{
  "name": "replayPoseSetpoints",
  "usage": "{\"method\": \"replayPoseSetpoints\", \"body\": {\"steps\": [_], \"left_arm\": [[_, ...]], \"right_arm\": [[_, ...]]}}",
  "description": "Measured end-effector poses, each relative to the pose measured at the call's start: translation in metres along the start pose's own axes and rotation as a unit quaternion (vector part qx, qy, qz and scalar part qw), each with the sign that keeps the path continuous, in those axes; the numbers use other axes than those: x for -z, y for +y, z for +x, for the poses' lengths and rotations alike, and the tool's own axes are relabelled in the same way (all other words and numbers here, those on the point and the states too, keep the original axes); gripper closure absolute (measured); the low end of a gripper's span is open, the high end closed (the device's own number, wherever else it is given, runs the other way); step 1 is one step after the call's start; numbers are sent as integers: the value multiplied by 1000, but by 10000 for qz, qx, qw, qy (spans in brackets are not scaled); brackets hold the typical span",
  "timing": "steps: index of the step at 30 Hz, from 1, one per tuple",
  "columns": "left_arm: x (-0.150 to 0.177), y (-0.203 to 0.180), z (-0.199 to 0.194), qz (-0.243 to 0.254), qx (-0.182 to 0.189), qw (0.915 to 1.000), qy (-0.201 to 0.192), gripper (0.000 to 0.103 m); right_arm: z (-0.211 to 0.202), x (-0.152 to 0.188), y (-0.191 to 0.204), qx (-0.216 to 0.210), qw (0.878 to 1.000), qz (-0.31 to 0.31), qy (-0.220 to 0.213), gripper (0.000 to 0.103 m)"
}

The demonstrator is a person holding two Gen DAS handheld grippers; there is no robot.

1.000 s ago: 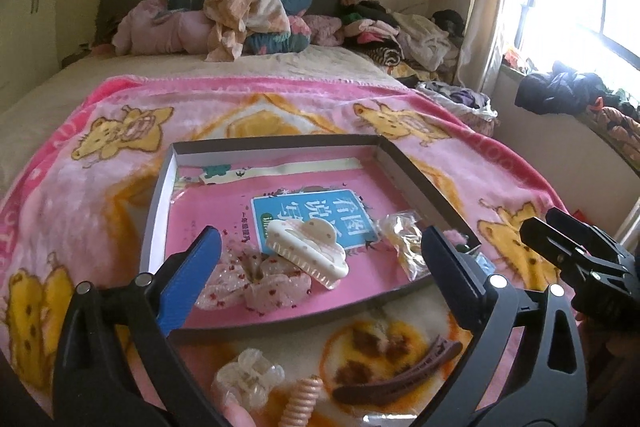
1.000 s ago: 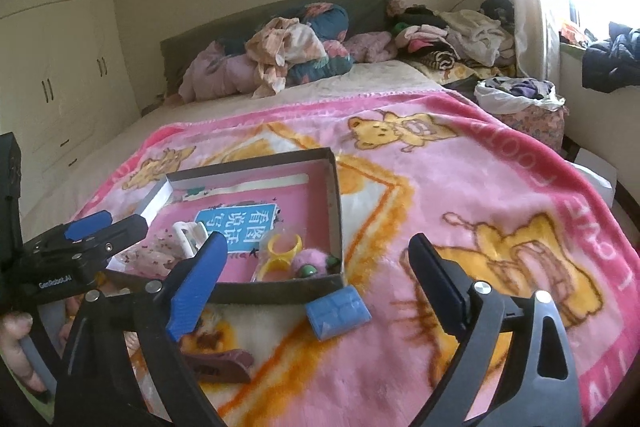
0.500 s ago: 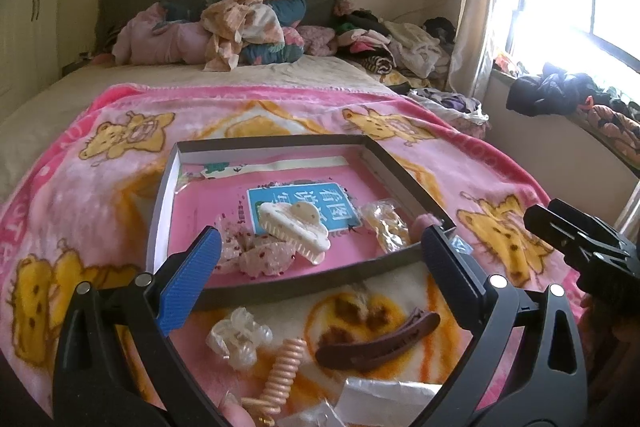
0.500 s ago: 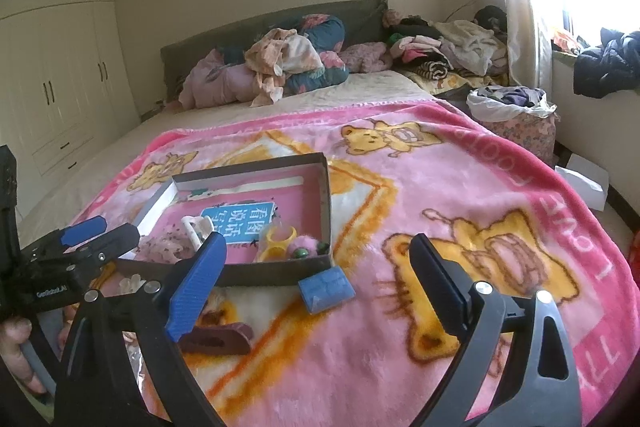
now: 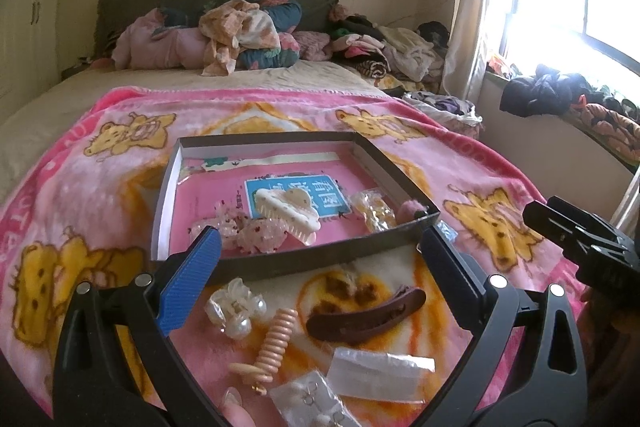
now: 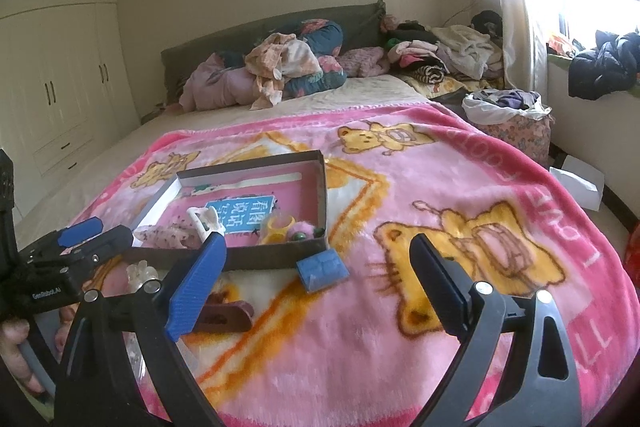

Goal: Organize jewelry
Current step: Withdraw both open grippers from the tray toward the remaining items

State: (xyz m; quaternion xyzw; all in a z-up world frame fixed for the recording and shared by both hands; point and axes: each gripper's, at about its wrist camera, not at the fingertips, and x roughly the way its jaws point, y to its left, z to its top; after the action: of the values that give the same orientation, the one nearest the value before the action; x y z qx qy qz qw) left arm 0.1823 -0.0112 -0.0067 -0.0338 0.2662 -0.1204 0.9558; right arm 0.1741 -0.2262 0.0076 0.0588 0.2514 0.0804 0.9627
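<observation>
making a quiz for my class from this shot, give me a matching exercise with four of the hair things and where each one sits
Things:
1. cream claw clip
2. brown barrette
3. peach spiral hair tie
4. blue block

Places:
A. on the blanket, just outside the box's near right corner
B. inside the box, partly on the blue label
C. on the blanket in front of the box, right of the spiral hair tie
D. on the blanket in front of the box, between the clear pearl clip and the barrette

Pairs: 1-B, 2-C, 3-D, 4-A

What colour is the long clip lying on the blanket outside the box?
Dark brown. The long clip shows best in the left wrist view.
</observation>
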Motion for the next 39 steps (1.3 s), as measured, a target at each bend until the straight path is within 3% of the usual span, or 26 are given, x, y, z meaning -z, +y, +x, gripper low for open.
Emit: {"method": "replayPoseSetpoints", "body": {"steps": [22, 39], "left_arm": [[37, 10, -25, 17, -249, 9996, 105, 12], [70, 49, -19, -193, -525, 9959, 717, 12]], "right_arm": [[-3, 44, 19, -269, 9987, -255, 344, 13], [17, 76, 50, -653, 9911, -737, 891, 13]]}}
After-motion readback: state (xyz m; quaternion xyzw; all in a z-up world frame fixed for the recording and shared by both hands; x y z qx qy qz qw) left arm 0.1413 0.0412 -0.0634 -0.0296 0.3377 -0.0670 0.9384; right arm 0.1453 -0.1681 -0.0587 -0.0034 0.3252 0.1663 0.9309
